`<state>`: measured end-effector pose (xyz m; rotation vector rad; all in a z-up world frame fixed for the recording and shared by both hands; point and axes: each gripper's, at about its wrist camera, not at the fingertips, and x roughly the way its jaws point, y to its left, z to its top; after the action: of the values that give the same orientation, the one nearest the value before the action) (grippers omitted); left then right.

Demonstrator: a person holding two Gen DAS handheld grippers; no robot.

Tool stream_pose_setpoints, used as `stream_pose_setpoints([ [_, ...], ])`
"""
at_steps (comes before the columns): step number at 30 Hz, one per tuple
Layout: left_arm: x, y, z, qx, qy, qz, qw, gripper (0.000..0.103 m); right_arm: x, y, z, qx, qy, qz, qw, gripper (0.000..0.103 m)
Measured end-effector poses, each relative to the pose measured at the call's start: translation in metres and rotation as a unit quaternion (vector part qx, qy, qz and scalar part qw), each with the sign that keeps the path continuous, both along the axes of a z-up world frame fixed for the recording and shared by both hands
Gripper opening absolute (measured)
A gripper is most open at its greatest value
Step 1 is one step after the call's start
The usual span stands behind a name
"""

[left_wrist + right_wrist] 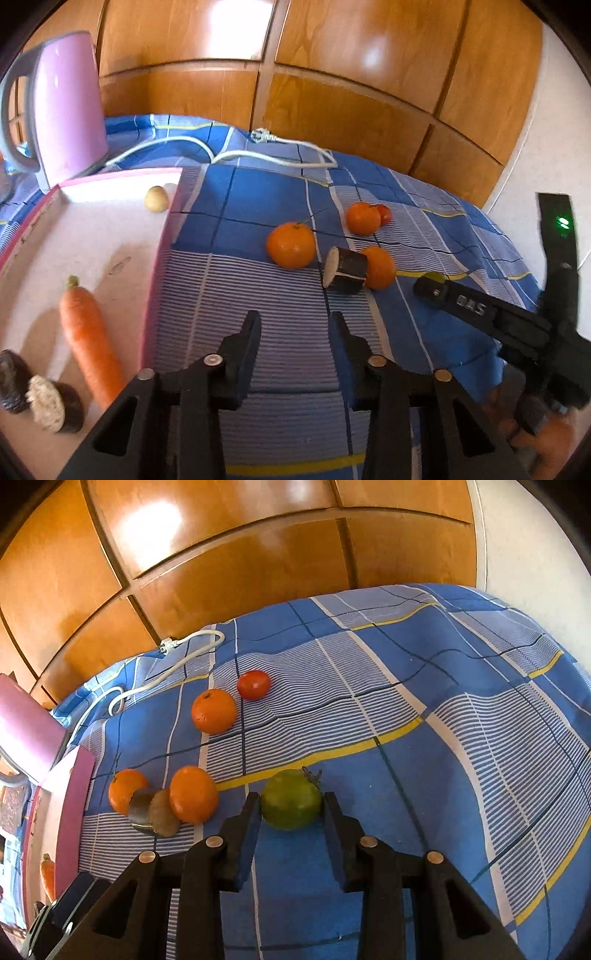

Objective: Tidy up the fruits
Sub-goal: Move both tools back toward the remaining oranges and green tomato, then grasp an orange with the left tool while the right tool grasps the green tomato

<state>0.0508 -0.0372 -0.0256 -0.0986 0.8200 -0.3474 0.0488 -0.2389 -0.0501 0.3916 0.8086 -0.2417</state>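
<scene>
Left claw (295,321) spread, nothing between the fingers, over checked cloth (258,192), just right of pink-rimmed tray (162,258). On tray: carrot (90,339), potato (156,198), two dark cut pieces (55,406). Ahead on cloth, three oranges (291,244), dark chunk (345,270) touching the nearest-right one, tomato (384,214) behind the far one. Right claw (430,286) in from the right edge.

Right wrist view: right claw (291,797) pinching green fruit (290,806), pads against both sides, fruit down on cloth beside a yellow stripe. Oranges and chunk to the left, tomato farther back.
</scene>
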Motion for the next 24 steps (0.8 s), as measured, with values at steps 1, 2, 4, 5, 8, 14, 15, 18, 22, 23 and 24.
stream_pose_setpoints([
  [1, 0.006, 0.0, -0.002, -0.002, 0.007, 0.004, 1.0, 0.029, 0.0, -0.001, 0.0, 0.003, -0.001, -0.001, 1.0, 0.034],
  [2, 0.01, 0.001, -0.004, -0.004, 0.012, 0.009, 0.9999, 0.028, 0.0, -0.001, 0.0, 0.004, -0.001, -0.001, 1.0, 0.034],
  [4, 0.017, 0.003, -0.005, -0.01, 0.018, 0.015, 0.9997, 0.025, 0.0, -0.001, 0.0, 0.003, -0.001, -0.002, 1.0, 0.034],
  [5, 0.019, 0.003, -0.004, -0.01, 0.017, 0.016, 0.9997, 0.025, 0.001, 0.0, 0.0, 0.002, 0.0, -0.002, 1.0, 0.034],
  [8, 0.027, 0.0, -0.005, -0.012, 0.017, 0.015, 0.9997, 0.025, 0.001, 0.001, 0.0, -0.002, 0.001, -0.003, 1.0, 0.034],
  [14, 0.038, -0.009, -0.004, -0.014, 0.015, 0.013, 0.9997, 0.026, 0.002, 0.004, 0.001, -0.014, 0.001, 0.001, 1.0, 0.034],
  [15, 0.041, -0.009, -0.004, -0.017, 0.016, 0.017, 0.9996, 0.03, 0.002, 0.005, 0.001, -0.016, 0.002, 0.002, 1.0, 0.034],
  [18, 0.049, -0.009, -0.004, -0.023, 0.022, 0.033, 0.999, 0.037, 0.004, 0.006, 0.001, -0.02, 0.003, 0.005, 1.0, 0.034],
  [22, 0.056, -0.01, -0.003, -0.031, 0.021, 0.044, 0.9983, 0.054, 0.005, 0.008, 0.0, -0.02, 0.004, 0.008, 1.0, 0.034],
  [23, 0.057, -0.011, -0.002, -0.03, 0.018, 0.046, 0.9983, 0.055, 0.006, 0.008, 0.0, -0.02, 0.004, 0.008, 1.0, 0.034],
  [24, 0.058, -0.012, -0.001, -0.029, 0.015, 0.046, 0.9984, 0.055, 0.006, 0.009, 0.0, -0.02, 0.004, 0.008, 1.0, 0.034],
])
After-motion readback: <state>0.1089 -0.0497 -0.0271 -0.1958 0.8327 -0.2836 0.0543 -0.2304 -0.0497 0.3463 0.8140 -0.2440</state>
